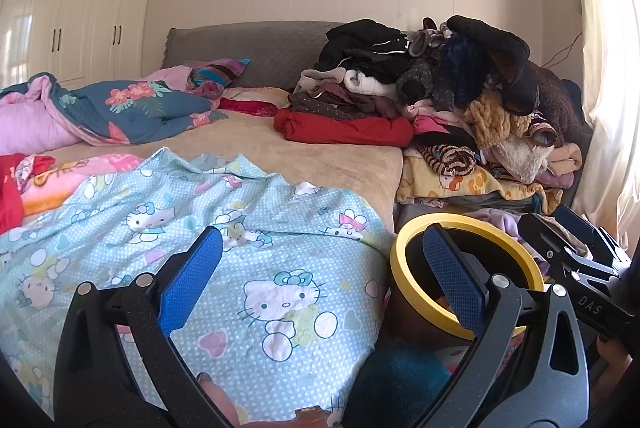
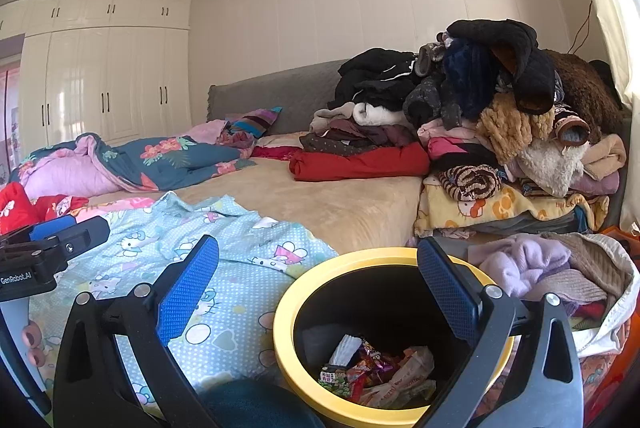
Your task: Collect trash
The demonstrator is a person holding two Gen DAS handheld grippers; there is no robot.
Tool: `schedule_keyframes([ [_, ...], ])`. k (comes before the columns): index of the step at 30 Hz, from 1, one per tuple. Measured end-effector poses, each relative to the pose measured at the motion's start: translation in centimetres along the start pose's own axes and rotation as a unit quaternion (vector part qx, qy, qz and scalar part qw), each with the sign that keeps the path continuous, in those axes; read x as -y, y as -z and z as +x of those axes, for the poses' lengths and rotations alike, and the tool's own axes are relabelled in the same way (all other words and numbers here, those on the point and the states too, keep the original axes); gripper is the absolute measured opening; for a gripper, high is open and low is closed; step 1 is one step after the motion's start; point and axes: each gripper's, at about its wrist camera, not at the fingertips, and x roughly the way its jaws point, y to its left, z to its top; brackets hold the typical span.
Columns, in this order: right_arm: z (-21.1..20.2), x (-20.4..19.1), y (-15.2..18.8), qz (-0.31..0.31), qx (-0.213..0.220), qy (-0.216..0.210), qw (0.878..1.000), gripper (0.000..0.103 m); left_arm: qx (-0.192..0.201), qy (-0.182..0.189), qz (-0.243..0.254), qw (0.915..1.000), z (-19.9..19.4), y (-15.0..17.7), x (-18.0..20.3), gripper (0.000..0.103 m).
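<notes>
both grippers, left [image 1: 326, 278] and right [image 2: 320, 286], are spread wide and hold nothing. wrappers [image 2: 376, 372] lie inside the bin [image 2: 288, 308], just beside the bed [image 2: 320, 204].

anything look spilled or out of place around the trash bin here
Nothing looks spilled. The yellow-rimmed bin stands upright beside the bed, with the snack wrappers inside it. Both the left gripper and right gripper are open and empty. The clothes pile is untidy but resting.
</notes>
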Motion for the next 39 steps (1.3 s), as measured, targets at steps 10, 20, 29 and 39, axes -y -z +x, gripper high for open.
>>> schedule_keyframes([
  [10,0.0,0.1,0.1,0.001,0.000,0.001,1.000,0.097,0.000,-0.001,-0.001,1.0000,-0.1,0.0,0.1,0.092],
  [20,0.0,0.1,0.0,0.002,-0.001,0.000,1.000,0.097,0.001,-0.001,0.000,1.0000,0.0,0.1,0.1,0.092],
  [29,0.0,0.1,0.0,0.003,0.001,0.000,1.000,0.097,-0.002,-0.001,-0.003,1.0000,0.2,0.0,-0.2,0.092],
  [39,1.3,-1.6,-1.3,0.000,-0.006,-0.038,0.999,0.097,-0.037,-0.042,-0.051,0.9971,1.0,0.5,-2.7,0.092],
])
